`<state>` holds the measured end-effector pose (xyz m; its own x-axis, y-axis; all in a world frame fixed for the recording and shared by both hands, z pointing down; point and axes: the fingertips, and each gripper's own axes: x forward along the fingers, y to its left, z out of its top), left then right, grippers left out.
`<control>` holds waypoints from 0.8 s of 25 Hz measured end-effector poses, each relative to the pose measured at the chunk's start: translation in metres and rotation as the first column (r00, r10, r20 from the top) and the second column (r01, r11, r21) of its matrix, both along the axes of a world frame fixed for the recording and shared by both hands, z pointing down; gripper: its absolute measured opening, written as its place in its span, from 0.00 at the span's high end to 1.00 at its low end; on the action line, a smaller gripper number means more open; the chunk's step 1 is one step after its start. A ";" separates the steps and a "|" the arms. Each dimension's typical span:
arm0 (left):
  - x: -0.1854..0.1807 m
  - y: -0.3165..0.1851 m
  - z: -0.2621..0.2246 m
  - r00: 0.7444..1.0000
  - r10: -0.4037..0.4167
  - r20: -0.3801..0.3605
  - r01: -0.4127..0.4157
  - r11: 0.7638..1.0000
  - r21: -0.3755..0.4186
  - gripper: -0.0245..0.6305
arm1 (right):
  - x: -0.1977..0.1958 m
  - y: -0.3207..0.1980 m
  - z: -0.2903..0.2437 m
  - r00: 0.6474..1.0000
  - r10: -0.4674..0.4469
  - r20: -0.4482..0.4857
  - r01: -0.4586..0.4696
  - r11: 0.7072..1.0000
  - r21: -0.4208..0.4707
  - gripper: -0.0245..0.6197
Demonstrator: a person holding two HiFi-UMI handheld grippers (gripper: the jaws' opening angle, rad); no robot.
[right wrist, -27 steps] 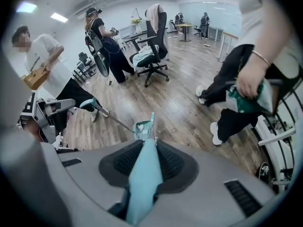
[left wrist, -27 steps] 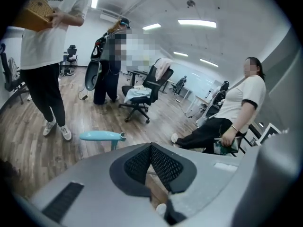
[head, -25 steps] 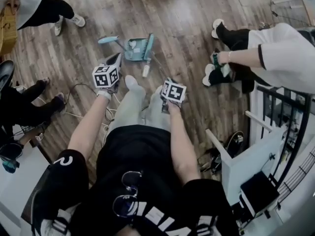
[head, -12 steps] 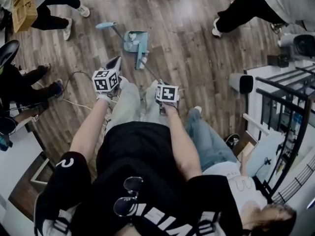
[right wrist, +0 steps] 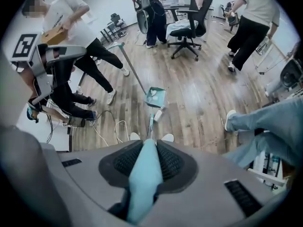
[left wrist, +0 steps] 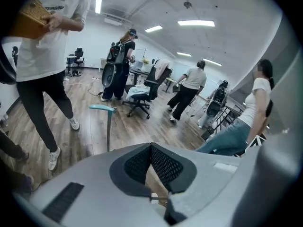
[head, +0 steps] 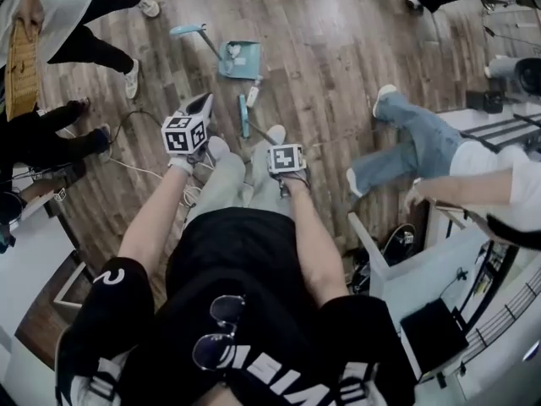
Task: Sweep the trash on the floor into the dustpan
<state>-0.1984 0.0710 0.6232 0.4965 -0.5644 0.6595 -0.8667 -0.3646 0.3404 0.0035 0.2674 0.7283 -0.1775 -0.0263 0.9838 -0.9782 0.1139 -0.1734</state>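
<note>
Wooden floor point(head: 321, 74) carries the dustpan point(head: 241, 59) ahead, with a white piece of trash point(head: 254, 96) just short of its mouth, near the broom head point(head: 244, 115). The right gripper point(right wrist: 144, 148) clamps the teal broom handle; the left gripper point(left wrist: 151, 148) is closed on nothing. Short, low strokes toward the pan should work best

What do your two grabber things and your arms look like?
The left gripper and right gripper are smooth grey shells with black, mesh-textured fingers. Each carries a white cube printed with black square markers. The person wears a black short-sleeved top with white print.
</note>
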 end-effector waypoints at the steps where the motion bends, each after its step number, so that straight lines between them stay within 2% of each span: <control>1: -0.002 -0.001 0.002 1.000 -0.001 0.001 0.001 1.000 -0.004 0.96 | 0.001 -0.005 0.002 1.000 -0.004 -0.015 0.004 1.000 0.015 0.83; 3: -0.004 -0.003 0.005 1.000 -0.005 0.000 0.005 1.000 -0.010 0.96 | 0.006 -0.015 0.004 0.999 0.001 -0.036 0.000 0.999 0.041 0.83; 6: 0.001 -0.009 0.007 1.000 -0.002 -0.002 0.002 1.000 -0.013 0.96 | -0.003 -0.025 0.004 0.996 0.069 0.051 -0.072 0.996 0.044 0.83; 9: 0.009 -0.012 0.006 1.000 0.001 -0.003 -0.001 1.000 -0.008 0.96 | 0.032 -0.053 0.000 0.996 0.043 -0.074 -0.032 0.989 0.141 0.83; 13: 0.028 -0.026 0.000 1.000 0.006 -0.004 -0.006 1.000 0.010 0.96 | 0.065 -0.079 -0.010 0.992 0.064 -0.107 -0.046 0.986 0.163 0.83; 18: 0.051 -0.051 -0.012 1.000 0.013 0.001 -0.013 0.999 0.031 0.96 | 0.109 -0.093 -0.028 0.982 0.171 -0.075 -0.156 0.972 0.177 0.83; 20: 0.061 -0.062 -0.018 1.000 0.015 0.002 -0.015 0.999 0.041 0.96 | 0.124 -0.100 -0.038 0.973 0.231 -0.023 -0.222 0.954 0.199 0.83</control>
<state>-0.1378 0.0095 0.6056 0.5039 -0.5831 0.6372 -0.8616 -0.3914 0.3233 0.1278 0.1673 0.6899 -0.1000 -0.2516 0.9626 -0.9885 -0.0850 -0.1249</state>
